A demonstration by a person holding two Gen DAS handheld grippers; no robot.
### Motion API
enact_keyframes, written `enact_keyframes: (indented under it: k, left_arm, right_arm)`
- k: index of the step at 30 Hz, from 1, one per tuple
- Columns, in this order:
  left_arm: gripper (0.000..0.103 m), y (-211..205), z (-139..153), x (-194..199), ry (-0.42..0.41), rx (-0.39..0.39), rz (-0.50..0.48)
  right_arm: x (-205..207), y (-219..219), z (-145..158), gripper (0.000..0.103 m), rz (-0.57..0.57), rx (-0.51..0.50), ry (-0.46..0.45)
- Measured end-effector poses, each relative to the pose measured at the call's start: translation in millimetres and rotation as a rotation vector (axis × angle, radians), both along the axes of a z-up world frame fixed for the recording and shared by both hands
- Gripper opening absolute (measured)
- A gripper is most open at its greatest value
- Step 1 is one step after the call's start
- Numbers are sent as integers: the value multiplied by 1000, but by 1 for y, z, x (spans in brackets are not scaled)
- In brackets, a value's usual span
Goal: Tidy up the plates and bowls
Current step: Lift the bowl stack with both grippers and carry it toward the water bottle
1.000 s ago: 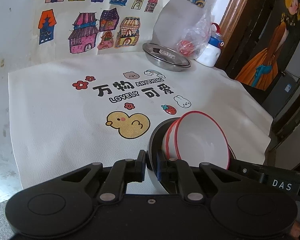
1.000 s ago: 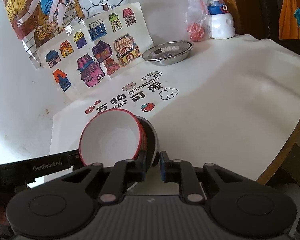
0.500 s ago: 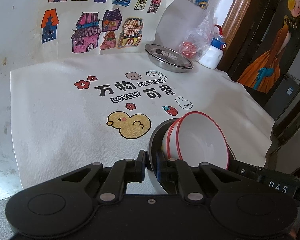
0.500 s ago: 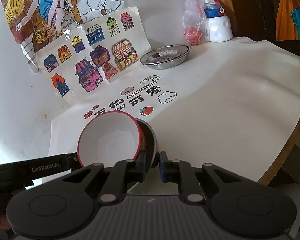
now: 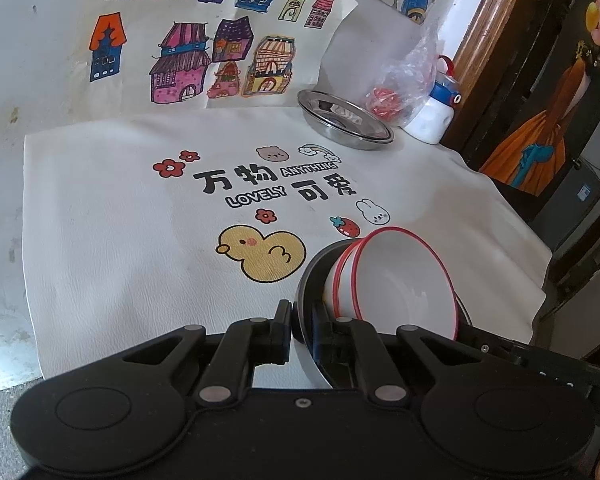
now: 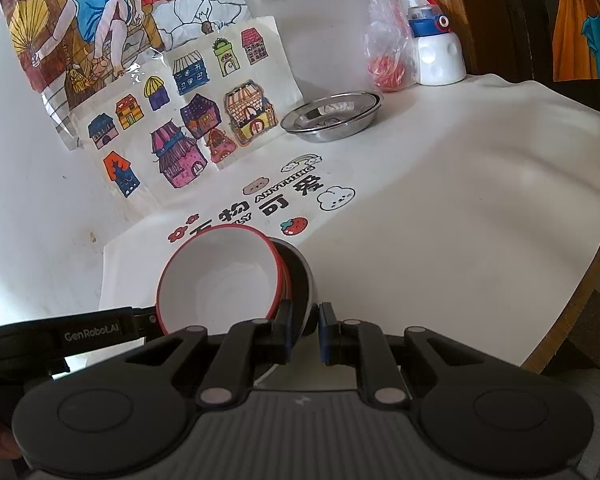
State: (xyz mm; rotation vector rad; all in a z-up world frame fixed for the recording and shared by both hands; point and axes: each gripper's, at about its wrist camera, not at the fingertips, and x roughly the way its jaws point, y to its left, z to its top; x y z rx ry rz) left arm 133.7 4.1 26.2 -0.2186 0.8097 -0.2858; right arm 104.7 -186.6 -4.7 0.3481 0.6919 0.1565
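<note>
Two white bowls with red rims lie nested and tilted inside a dark metal bowl over the printed white mat. My left gripper is shut on the metal bowl's left rim. On the opposite rim my right gripper is shut as well. In the right wrist view the left gripper shows as a black bar at the lower left. The stack's underside is hidden.
A steel plate sits at the back of the mat, beside a plastic bag and a white bottle. Drawings lean on the wall. The round table's edge curves at the right.
</note>
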Motion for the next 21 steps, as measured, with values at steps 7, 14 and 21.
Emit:
enact_keyframes:
  k: [7,14,21]
  left_arm:
    - [8,-1,1,2,2,1,13]
    - [8,-4,2,5,-5,11,19]
    - [8,-6,2,11,-7,12,30]
  right_arm:
    - [3,-1,0,15,4,6,-3]
    - [10,-2,-1,15,6,13,-10]
    - [21,-3,-2,15,12,17,-15]
